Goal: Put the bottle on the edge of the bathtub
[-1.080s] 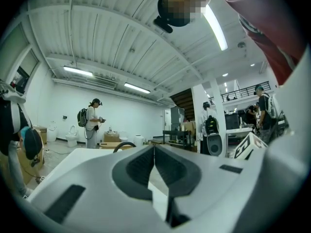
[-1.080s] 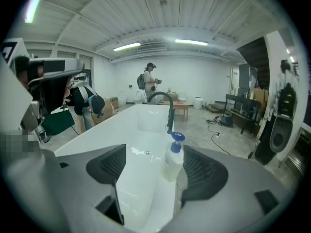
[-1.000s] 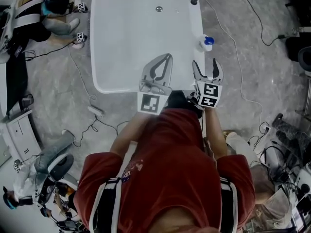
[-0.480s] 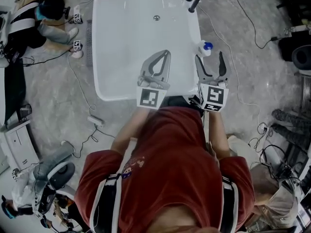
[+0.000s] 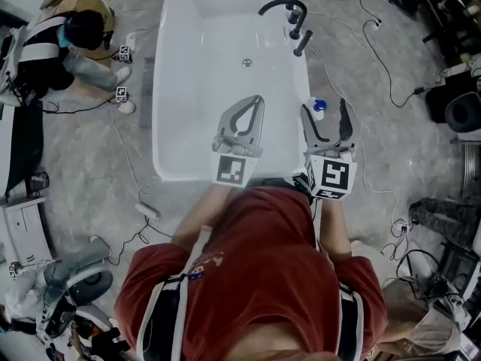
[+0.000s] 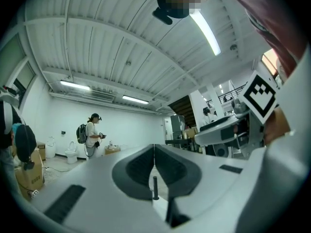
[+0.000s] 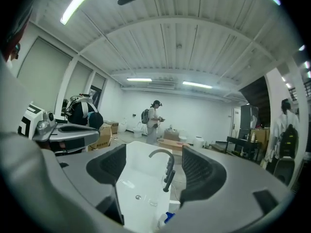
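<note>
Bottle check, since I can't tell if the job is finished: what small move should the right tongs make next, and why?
Probably draw the right tongs straight back, clear of the bottle. The bottle already stands upright on the right rim of the bathtub, and the right tongs are open with nothing gripped. The left tongs are shut and empty, so nothing else seems to need placing.

Right claw (image 5: 324, 105) spread; bottle (image 5: 318, 109) showing between tips, on bathtub (image 5: 179, 89) edge; left claw (image 5: 258, 99) closed

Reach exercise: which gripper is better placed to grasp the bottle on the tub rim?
Right. The right gripper is open with the bottle by its jaws; the left gripper is shut, over the tub.
</note>
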A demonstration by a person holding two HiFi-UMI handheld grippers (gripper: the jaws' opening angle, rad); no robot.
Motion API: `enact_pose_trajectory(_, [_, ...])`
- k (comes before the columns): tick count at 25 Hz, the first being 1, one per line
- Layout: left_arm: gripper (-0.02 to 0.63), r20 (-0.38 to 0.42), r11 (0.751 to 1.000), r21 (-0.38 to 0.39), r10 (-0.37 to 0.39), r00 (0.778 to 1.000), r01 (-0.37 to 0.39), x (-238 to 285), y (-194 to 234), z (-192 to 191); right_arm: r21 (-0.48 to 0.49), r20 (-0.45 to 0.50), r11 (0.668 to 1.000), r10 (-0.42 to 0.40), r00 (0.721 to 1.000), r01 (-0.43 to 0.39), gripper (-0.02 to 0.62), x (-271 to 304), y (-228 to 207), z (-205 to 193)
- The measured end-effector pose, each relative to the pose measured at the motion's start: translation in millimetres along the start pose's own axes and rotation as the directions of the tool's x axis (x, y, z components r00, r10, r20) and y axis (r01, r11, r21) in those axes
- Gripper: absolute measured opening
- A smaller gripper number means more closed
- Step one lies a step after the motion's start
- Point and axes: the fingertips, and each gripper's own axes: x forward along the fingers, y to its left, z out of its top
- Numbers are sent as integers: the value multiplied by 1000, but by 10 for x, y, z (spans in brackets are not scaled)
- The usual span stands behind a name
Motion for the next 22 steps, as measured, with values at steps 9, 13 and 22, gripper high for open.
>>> enact_pose_trajectory(9, [15, 11, 1000, 0, 18, 1000, -18, -12, 37, 77, 39, 69, 999, 8, 998, -11, 331, 12, 23, 118])
enact_pose_trajectory(13, [15, 5, 1000, -4, 24, 1000, -24, -17, 44, 81, 27, 82, 999, 37, 996, -39, 274, 23, 68, 178])
enact_pose_trajectory(22, [15, -30, 999, -14, 29, 999, -29, 6, 20, 53, 32, 92, 994, 104, 990, -107, 141, 52, 117, 173])
